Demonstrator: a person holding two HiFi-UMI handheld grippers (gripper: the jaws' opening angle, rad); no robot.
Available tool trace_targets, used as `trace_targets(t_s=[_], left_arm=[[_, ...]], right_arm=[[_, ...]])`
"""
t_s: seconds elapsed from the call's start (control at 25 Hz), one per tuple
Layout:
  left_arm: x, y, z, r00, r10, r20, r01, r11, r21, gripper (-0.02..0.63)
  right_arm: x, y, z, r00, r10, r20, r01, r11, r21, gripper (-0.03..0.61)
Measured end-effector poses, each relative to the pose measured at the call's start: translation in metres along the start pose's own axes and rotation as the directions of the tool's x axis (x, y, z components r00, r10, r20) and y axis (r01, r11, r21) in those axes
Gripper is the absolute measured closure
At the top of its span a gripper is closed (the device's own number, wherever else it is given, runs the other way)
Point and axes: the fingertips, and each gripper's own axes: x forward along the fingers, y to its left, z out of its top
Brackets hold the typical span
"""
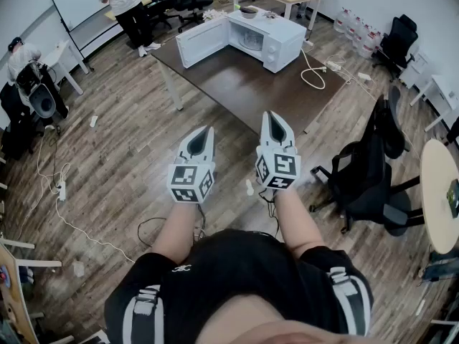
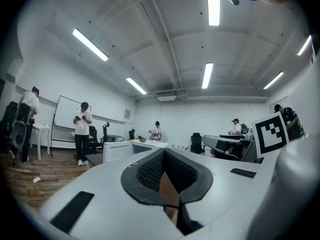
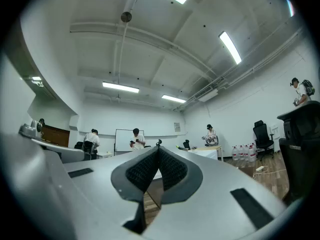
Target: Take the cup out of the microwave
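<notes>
The white microwave (image 1: pixel 276 40) stands on a dark table (image 1: pixel 244 84) far ahead, its door (image 1: pixel 201 43) swung open to the left. A pale shape shows in its cavity (image 1: pixel 251 39); I cannot make out the cup. Both grippers are held level over the wooden floor, well short of the table. My left gripper (image 1: pixel 206 131) is shut with nothing between its jaws, and my right gripper (image 1: pixel 273 116) beside it is shut and empty too. In the left gripper view the shut tips (image 2: pixel 164 152) point at the microwave's open door (image 2: pixel 120 149). The right gripper view has its shut tips (image 3: pixel 158 149) aimed into the room.
A black office chair (image 1: pixel 366 170) stands right of me, a round table (image 1: pixel 441 192) beyond it. Cables (image 1: pixel 61 192) trail on the floor at left, another cable (image 1: pixel 312 74) hangs off the table. A person (image 1: pixel 129 9) stands by a whiteboard at the far left. Water bottles (image 1: pixel 358 34) line the far wall.
</notes>
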Motion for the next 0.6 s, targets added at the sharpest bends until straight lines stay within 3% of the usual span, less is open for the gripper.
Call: trace_targets(t_s=[0.6], left_arm=[[0.005, 0.035, 0.002, 1.0, -0.003, 0.013, 0.003, 1.0, 0.019, 0.612]], right_arm=[[0.027, 0.027, -0.009, 1.0, -0.002, 0.001, 0.002, 1.0, 0.012, 0.578]])
